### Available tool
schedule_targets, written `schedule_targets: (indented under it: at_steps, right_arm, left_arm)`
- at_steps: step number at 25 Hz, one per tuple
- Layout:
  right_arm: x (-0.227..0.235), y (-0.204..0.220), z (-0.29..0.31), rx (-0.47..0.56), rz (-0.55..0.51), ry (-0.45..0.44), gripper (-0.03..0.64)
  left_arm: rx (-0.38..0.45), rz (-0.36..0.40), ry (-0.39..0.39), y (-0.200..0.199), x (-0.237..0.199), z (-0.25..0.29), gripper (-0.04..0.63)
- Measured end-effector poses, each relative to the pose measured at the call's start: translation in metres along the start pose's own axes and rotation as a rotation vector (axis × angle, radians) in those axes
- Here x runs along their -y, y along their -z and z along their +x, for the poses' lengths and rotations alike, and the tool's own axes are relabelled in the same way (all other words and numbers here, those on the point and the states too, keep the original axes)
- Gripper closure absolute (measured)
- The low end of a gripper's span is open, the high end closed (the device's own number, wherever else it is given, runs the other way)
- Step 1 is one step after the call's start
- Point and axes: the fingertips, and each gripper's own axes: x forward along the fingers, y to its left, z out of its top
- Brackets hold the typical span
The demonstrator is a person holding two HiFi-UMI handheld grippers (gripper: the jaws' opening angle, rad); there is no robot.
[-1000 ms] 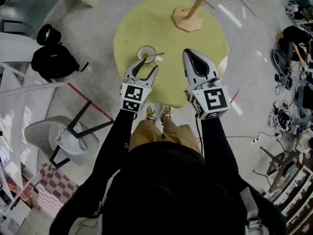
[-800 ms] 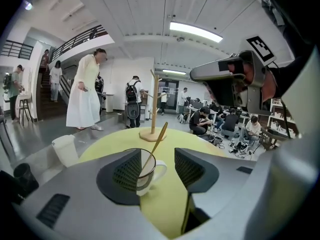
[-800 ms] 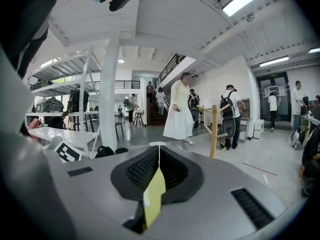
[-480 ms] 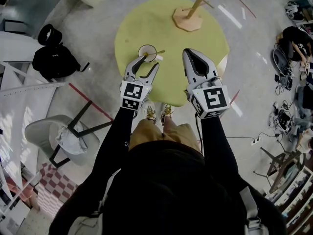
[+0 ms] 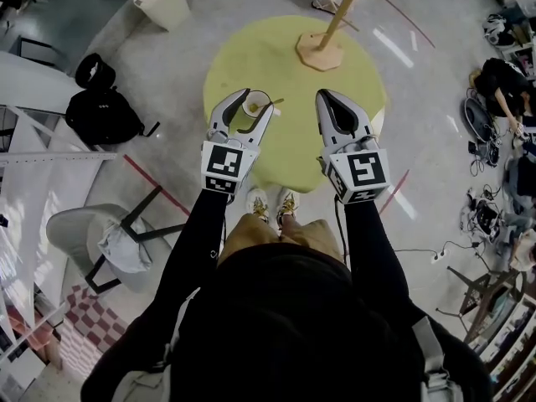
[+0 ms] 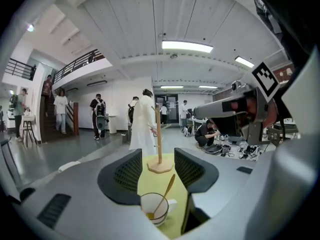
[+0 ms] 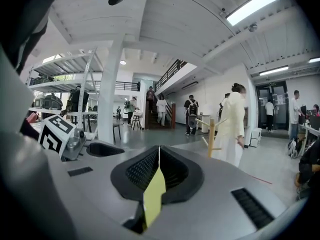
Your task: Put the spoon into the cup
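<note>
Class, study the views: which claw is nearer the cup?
Left. The left claw frames the cup between its open jaws, and the spoon is inside the cup. The right claw, shut, hovers to the cup's right, over the table.

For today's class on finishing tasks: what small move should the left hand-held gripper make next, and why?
Probably draw the left hand-held gripper back from the white handled cup: the thin wooden spoon already stands inside it, and the jaws are apart, holding nothing.
</note>
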Motion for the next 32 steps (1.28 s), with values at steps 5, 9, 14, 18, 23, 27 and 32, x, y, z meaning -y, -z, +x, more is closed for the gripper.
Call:
schedule_targets:
  at_steps: [5,9,14,18,23,27,32]
  right_arm:
    - [0.002,-0.018,-0.003,0.041,-0.023,0.003,0.588]
    - [0.003,-0.033,-0.008,0.074,-0.02,0.016,0.588]
    - [0.002,-0.043,-0.013,0.113,-0.044,0.005,0.588]
    - [-0.003,-0.048,-0.019,0.119,-0.043,-0.004,0.588]
    - [-0.01,-0.053,-0.022,0.132,-0.054,-0.025,0.588]
    - [-0.013,-0.056,-0.022,0.143,-0.065,-0.042,0.588]
    - [-0.016,-0.062,-0.024,0.149,-0.058,-0.049,0.588]
  left_arm:
    - [0.062,0.037,-0.014,-0.045,-0.005,-0.012,0.379]
    - [0.1,0.057,-0.026,-0.077,-0.006,-0.027,0.386]
    - [0.138,0.059,-0.044,-0.108,-0.007,-0.043,0.407]
    - [0.147,0.066,-0.056,-0.121,-0.004,-0.053,0.437]
    - [0.125,0.072,-0.084,-0.124,-0.006,-0.06,0.577]
    - [0.134,0.069,-0.103,-0.129,-0.008,-0.064,0.58]
    - [0.146,0.066,-0.122,-0.133,-0.01,-0.068,0.58]
